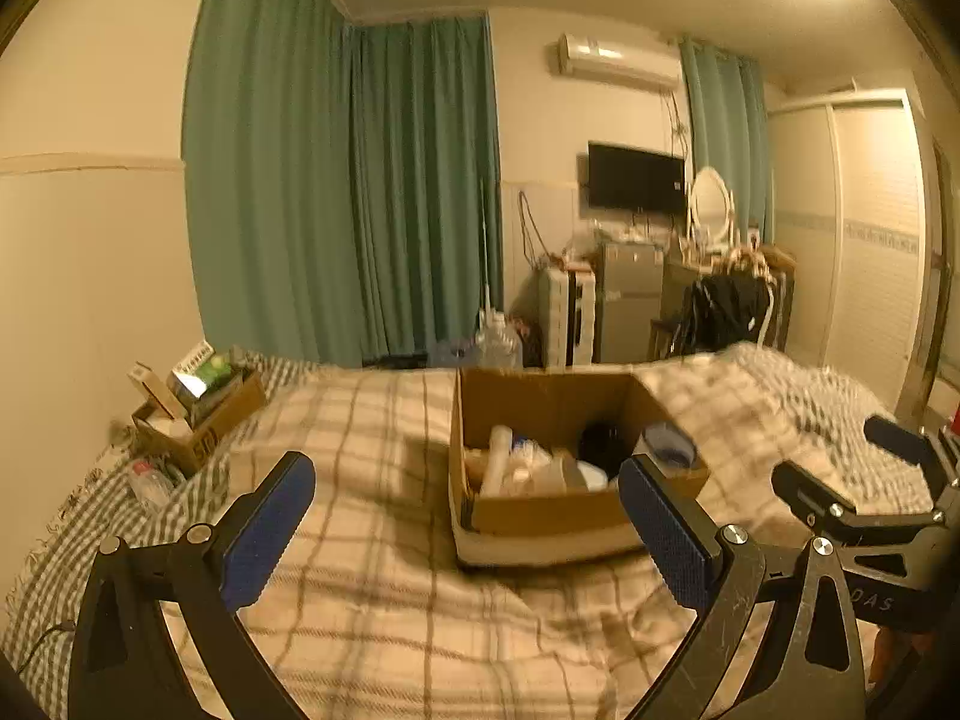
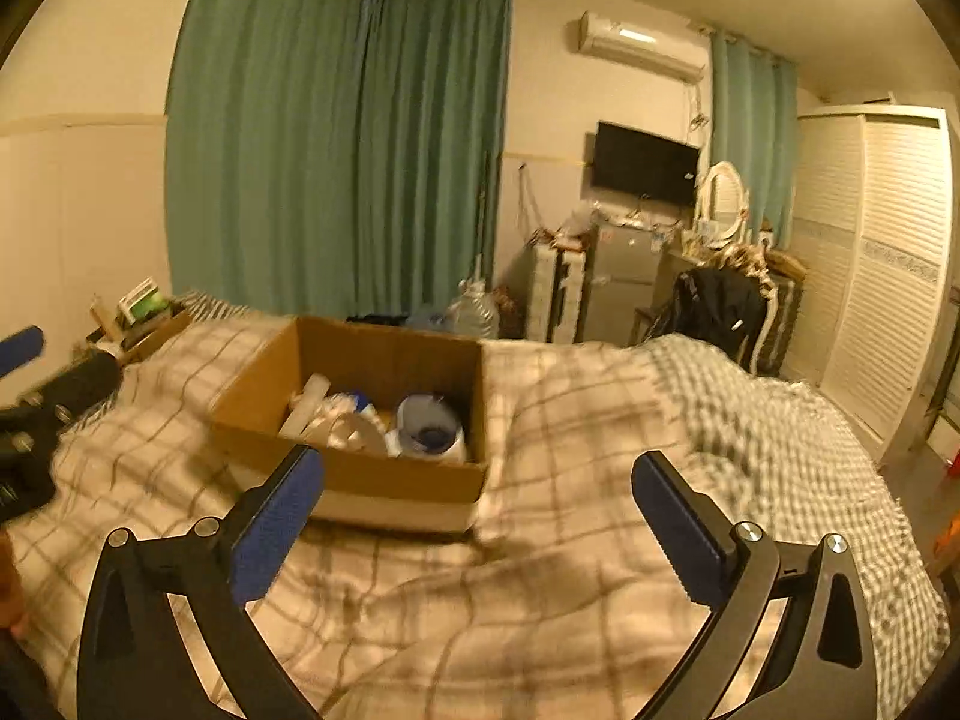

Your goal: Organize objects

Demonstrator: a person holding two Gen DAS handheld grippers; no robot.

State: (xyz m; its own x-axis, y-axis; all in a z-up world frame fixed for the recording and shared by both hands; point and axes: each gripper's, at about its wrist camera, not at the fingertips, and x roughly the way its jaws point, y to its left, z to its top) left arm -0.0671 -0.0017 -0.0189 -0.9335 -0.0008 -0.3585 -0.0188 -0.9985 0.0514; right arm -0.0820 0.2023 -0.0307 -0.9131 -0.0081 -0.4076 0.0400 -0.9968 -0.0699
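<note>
An open cardboard box (image 1: 540, 516) sits on a plaid blanket on the bed; it also shows in the right wrist view (image 2: 360, 480). Inside lie white bottles (image 1: 498, 462), a black item (image 1: 603, 444) and a blue-capped white container (image 2: 429, 429). My left gripper (image 1: 468, 510) is open and empty, just in front of the box. My right gripper (image 2: 477, 504) is open and empty, near the box's front right corner; it also shows in the left wrist view (image 1: 840, 456) at the right edge.
A smaller cardboard box (image 1: 198, 414) with cartons stands at the bed's far left by the wall. A plastic bottle (image 1: 150, 480) lies near it. Green curtains (image 1: 342, 180), water jugs (image 1: 495, 342), a small fridge (image 1: 630, 300) and a wardrobe (image 2: 870, 270) lie beyond the bed.
</note>
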